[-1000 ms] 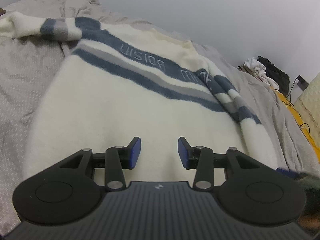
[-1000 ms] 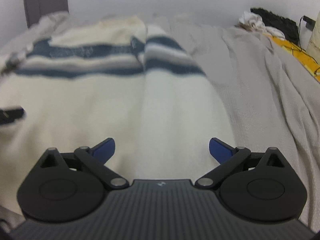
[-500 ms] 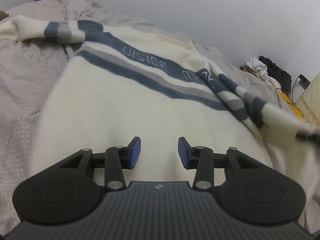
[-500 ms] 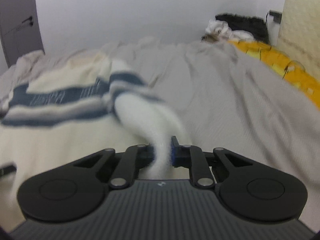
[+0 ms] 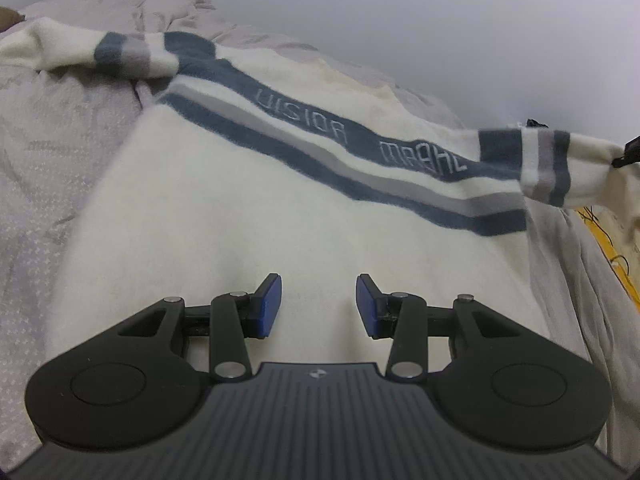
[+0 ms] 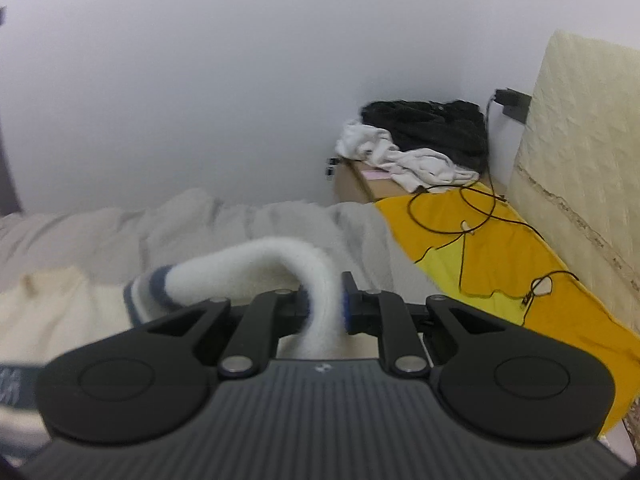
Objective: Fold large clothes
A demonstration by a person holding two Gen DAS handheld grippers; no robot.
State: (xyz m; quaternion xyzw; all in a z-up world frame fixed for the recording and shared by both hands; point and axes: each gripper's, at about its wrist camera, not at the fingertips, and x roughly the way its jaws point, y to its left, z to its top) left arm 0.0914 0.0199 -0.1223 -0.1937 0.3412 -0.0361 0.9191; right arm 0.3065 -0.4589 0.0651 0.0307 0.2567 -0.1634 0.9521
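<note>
1. Sweater (image 5: 248, 216): cream, blue and grey stripes, spread flat on the bed (image 5: 52, 152).
2. Left gripper (image 5: 319, 304): jaws apart, nothing between them, just over the sweater's body.
3. Right gripper (image 6: 326, 304): pinching the sleeve (image 6: 280, 264), which arches up off the bed.
4. Clothes pile (image 6: 416, 140): far corner.

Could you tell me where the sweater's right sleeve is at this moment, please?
The sleeve is pinched in the right gripper, lifted off the grey bedding; in the left wrist view it stretches toward the right edge, past the sweater.
</note>
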